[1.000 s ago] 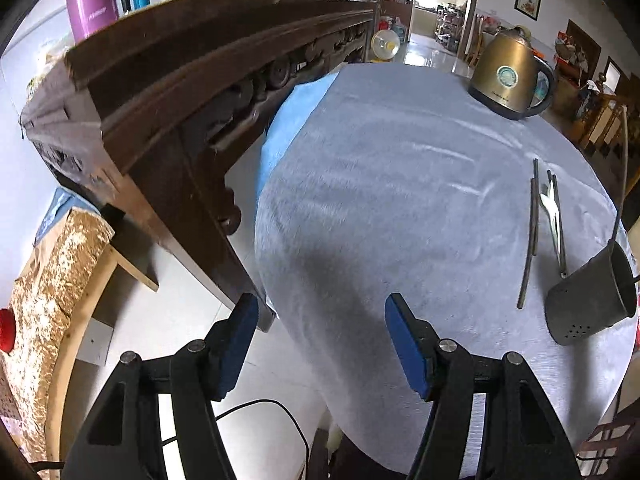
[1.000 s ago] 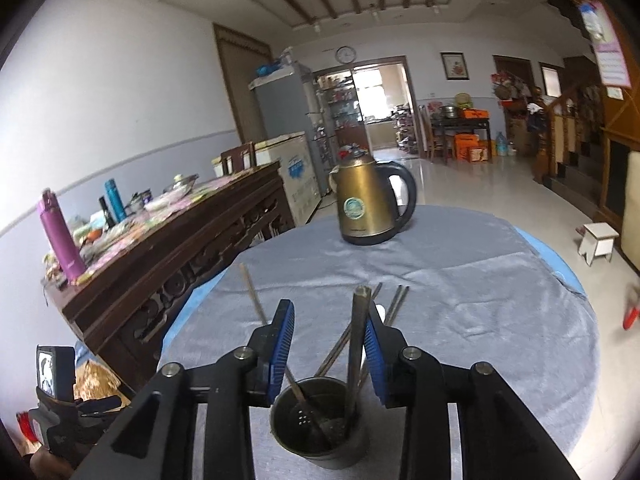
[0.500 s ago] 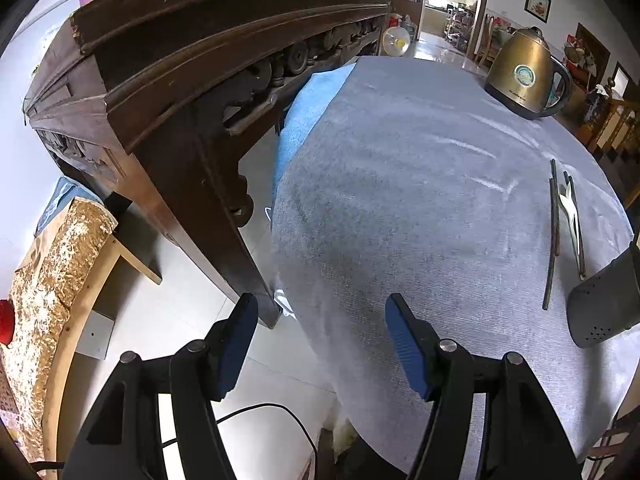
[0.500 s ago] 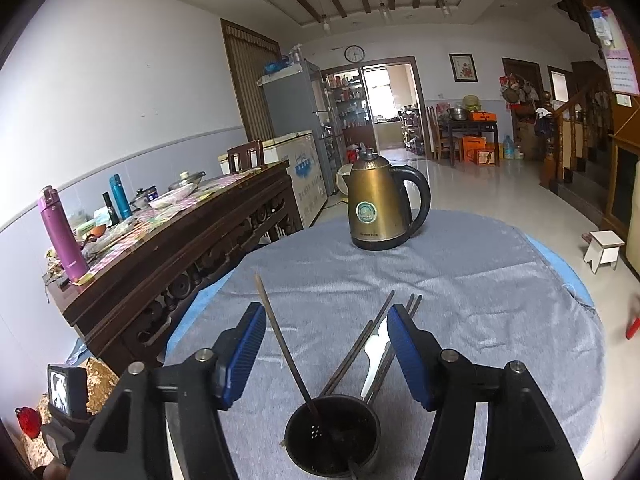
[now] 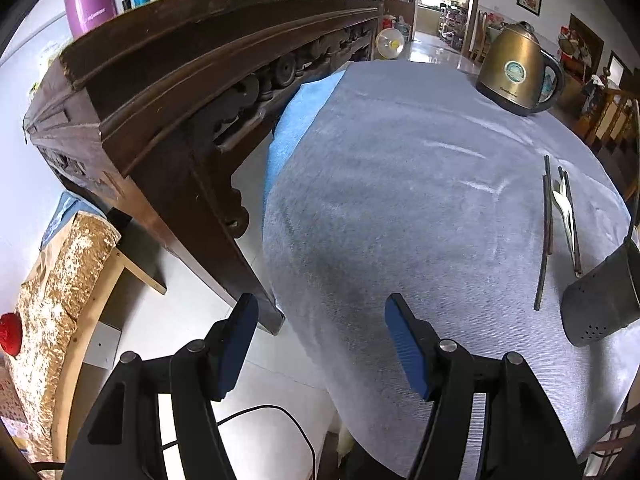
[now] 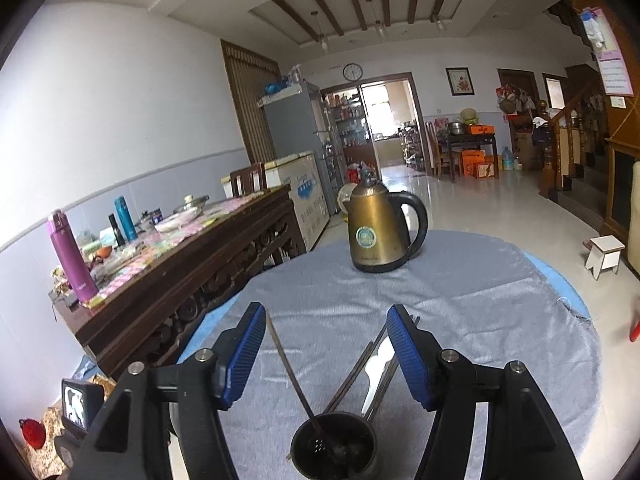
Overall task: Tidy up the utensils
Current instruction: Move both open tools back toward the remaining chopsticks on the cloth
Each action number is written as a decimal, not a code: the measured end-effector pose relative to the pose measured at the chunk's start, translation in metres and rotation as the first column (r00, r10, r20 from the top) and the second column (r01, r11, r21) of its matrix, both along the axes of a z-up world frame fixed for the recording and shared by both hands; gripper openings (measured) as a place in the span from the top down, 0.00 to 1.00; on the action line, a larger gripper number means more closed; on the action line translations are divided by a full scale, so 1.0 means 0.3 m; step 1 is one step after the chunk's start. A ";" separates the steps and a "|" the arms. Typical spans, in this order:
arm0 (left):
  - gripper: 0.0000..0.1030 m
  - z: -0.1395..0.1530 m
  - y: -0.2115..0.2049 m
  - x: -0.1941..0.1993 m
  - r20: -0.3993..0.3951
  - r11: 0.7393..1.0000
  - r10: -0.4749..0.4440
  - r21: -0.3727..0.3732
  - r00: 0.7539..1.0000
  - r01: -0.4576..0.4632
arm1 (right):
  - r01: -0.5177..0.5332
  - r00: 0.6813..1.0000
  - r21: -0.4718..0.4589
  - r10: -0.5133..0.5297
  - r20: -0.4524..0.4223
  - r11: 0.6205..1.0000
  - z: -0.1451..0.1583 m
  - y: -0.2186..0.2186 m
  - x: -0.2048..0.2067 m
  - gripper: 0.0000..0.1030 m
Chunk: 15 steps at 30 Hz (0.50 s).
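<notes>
A dark perforated utensil holder (image 6: 334, 446) stands on the grey-clothed round table (image 6: 460, 320), with one thin chopstick (image 6: 290, 372) leaning out of it to the left. My right gripper (image 6: 326, 350) hovers just above the holder, open, with nothing pressed between its blue pads. Behind the holder lie several dark chopsticks (image 6: 356, 372) and a white spoon (image 6: 378, 364). In the left wrist view the holder (image 5: 600, 300), chopsticks (image 5: 546, 236) and spoon (image 5: 564, 208) sit at the far right. My left gripper (image 5: 318, 344) is open and empty over the table's near left edge.
A brass-coloured kettle (image 6: 376, 232) stands at the far side of the table. A long carved wooden sideboard (image 5: 180, 80) runs close along the table's left, carrying a purple bottle (image 6: 72, 260) and clutter. A small white stool (image 6: 606, 254) stands on the tiled floor to the right.
The right gripper's fingers have spread wide, letting go of the upright chopstick over the holder, and the gripper has lifted slightly. The left gripper stays open in about the same place.
</notes>
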State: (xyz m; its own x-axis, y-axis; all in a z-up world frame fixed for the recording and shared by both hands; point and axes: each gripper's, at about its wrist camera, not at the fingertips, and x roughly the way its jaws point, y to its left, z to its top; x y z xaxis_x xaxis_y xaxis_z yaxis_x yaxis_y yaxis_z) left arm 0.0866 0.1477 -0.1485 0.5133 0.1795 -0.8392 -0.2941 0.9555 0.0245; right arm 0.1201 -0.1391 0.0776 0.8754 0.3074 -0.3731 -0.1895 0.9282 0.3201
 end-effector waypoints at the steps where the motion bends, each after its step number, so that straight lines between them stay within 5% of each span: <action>1: 0.35 0.003 -0.007 0.002 -0.001 1.000 -0.004 0.003 1.000 0.004 | 0.011 1.000 0.008 -0.011 0.010 1.000 0.007 -0.019 -0.006 0.35; 10: 0.35 0.079 -0.074 0.113 0.038 0.995 -0.095 0.008 0.995 0.095 | 0.142 0.987 0.083 -0.148 0.066 0.986 0.061 -0.243 -0.026 0.35; 15: 0.33 0.104 -0.146 0.272 0.035 0.979 -0.199 -0.039 0.979 0.200 | 0.240 0.970 0.163 -0.242 -0.007 0.957 0.023 -0.433 0.053 0.35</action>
State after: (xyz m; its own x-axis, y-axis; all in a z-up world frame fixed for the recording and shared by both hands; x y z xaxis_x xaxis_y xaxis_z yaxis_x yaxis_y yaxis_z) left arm 0.1683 0.1039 -0.1173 0.5611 0.0357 -0.8270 -0.0978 0.9949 -0.0233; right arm 0.1360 -0.2691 0.0844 0.9353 0.1422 -0.3241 0.0281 0.8831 0.4684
